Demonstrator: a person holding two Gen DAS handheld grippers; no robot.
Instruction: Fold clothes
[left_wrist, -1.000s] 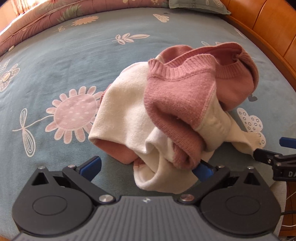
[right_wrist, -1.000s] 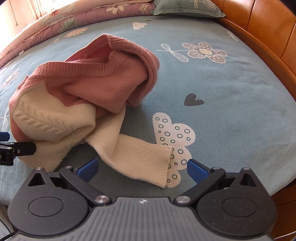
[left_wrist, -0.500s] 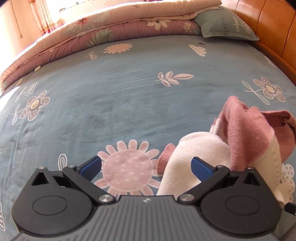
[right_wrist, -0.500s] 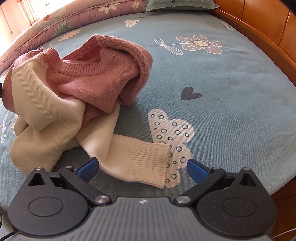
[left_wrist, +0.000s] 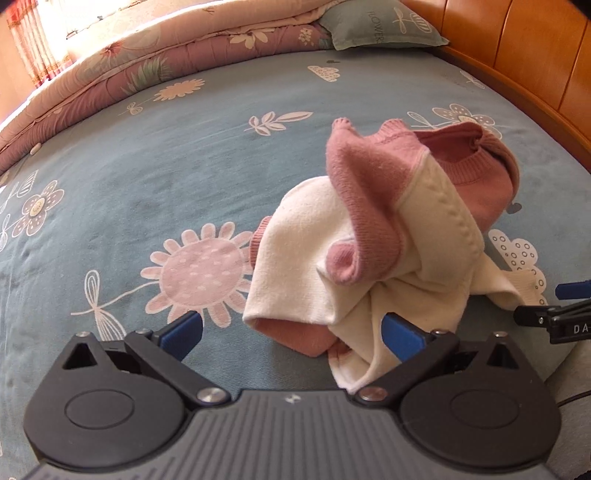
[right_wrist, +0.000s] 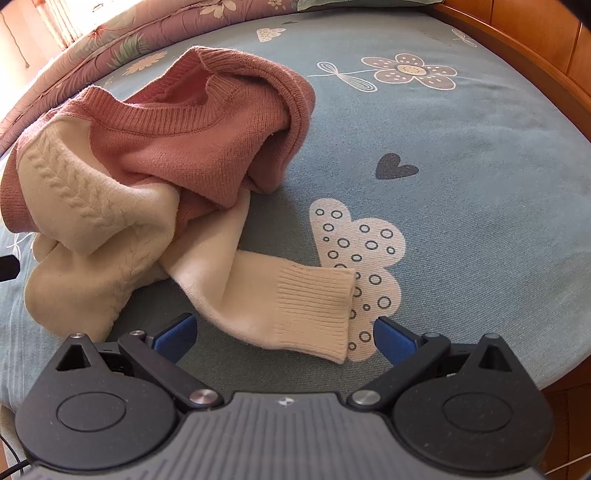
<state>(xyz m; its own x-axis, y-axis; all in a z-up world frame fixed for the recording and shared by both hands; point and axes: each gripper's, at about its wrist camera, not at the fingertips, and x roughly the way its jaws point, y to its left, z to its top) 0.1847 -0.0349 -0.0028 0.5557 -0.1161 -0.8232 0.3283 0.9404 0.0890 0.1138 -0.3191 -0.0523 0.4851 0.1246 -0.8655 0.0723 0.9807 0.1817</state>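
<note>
A pink-and-cream knitted sweater (left_wrist: 399, 236) lies crumpled in a heap on the blue flower-print bed sheet (left_wrist: 155, 155), seen here from both of my wrist cameras. My left hand-held gripper (left_wrist: 291, 328) sits low at the near edge of the heap with its blue-padded fingers (left_wrist: 181, 328) spread wide and pinching nothing; a folded cream lobe with a pink lining lies between them, and the cream fabric drapes against the right pad. My right hand-held gripper (right_wrist: 284, 332) is likewise spread apart and empty, its fingers framing the ribbed cream sleeve cuff (right_wrist: 314, 310) that stretches flat toward me over a white dotted cloud print (right_wrist: 362, 240). In the right wrist view, the pink body of the sweater, neckline up, is bunched behind the cuff, with a cable-knit cream panel (right_wrist: 74, 199) folded over on the left. A rolled floral quilt (left_wrist: 155, 55) and a grey-green pillow (left_wrist: 376, 26) rest along the far side of the bed, and an orange wooden headboard (left_wrist: 517, 59) curves along the right edge.
</note>
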